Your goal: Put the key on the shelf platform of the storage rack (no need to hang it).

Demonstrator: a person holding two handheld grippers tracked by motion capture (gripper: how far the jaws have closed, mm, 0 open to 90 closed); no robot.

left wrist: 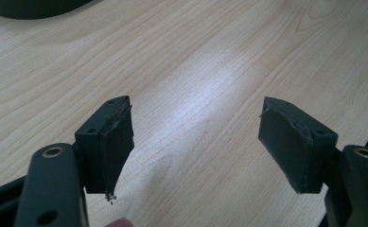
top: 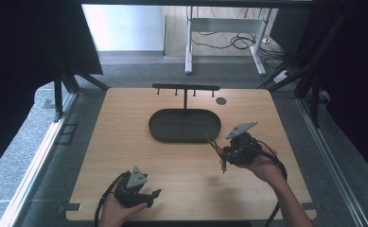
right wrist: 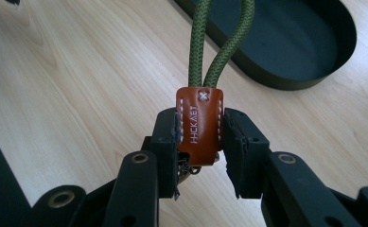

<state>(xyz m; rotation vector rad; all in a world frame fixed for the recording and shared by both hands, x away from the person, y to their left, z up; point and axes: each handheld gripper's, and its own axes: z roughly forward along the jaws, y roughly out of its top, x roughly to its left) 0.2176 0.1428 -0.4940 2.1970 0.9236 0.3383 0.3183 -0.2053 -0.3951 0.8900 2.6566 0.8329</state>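
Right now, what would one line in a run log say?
right gripper: shut on keychain by its brown tab, above table | left gripper: open, empty | tray: empty | hook rack: bare

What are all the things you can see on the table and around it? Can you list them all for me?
keyring strap: one, brown leather tab on a green cord loop, clamped in the right gripper
tray: one, dark oval, middle of the table
hook rack: one, black, behind the tray
table: one, light wood
desk frame: one, white, floor beyond
left gripper: black, jaws apart, near edge
right gripper: black, right side, raised off the table
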